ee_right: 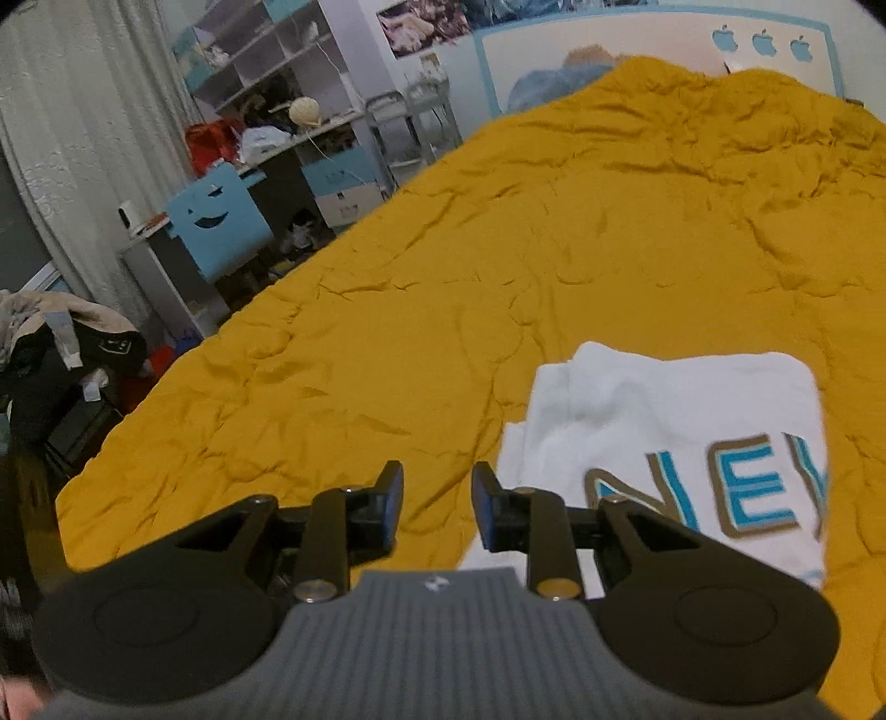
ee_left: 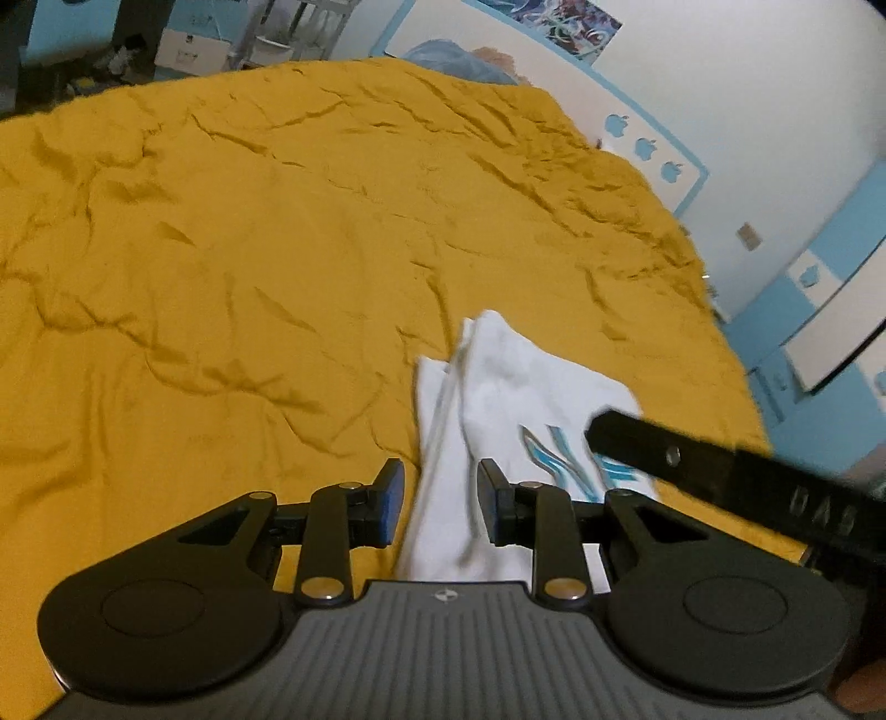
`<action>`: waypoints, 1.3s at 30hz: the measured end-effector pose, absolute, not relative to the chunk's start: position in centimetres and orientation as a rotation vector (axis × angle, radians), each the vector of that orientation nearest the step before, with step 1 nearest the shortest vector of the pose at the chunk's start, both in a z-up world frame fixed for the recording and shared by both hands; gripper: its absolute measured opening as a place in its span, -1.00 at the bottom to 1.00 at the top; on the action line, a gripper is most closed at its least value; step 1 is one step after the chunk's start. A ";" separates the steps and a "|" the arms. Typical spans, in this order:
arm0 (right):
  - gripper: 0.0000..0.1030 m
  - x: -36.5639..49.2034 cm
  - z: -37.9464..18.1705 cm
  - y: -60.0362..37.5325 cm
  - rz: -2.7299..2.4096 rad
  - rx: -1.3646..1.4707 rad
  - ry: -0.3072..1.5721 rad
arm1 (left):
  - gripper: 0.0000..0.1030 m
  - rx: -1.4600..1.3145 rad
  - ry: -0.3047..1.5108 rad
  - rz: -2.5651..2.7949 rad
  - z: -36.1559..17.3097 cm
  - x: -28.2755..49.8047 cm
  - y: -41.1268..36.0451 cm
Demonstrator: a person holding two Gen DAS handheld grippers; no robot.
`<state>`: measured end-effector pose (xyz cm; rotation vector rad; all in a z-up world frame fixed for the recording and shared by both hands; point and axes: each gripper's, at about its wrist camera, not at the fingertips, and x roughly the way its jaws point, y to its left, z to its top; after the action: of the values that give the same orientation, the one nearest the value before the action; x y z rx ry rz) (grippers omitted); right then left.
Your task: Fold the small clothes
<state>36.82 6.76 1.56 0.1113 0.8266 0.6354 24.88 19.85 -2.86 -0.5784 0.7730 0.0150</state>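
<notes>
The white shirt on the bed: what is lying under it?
The white shirt lies on the yellow blanket, which shows all around it. Whether anything else lies beneath cannot be seen; the cloth covers it.

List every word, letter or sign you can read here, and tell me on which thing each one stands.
"NEY": large blue letters on the white shirt, cut off at the fold.
"DAS": raised letters on the black bar of the other gripper; blurred, so uncertain.
Three apple shapes on the headboard; no words.
Wall posters: unreadable.
</notes>
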 end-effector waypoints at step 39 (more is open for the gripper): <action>-0.98 27.9 -8.4 -7.9 0.295 -0.134 0.848 | -0.93 -0.694 0.708 -0.051 -4.6 23.0 17.1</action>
<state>27.88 -7.85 -8.37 -0.1341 0.8480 0.2951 23.04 17.06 -4.55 -0.6942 0.7077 -0.0509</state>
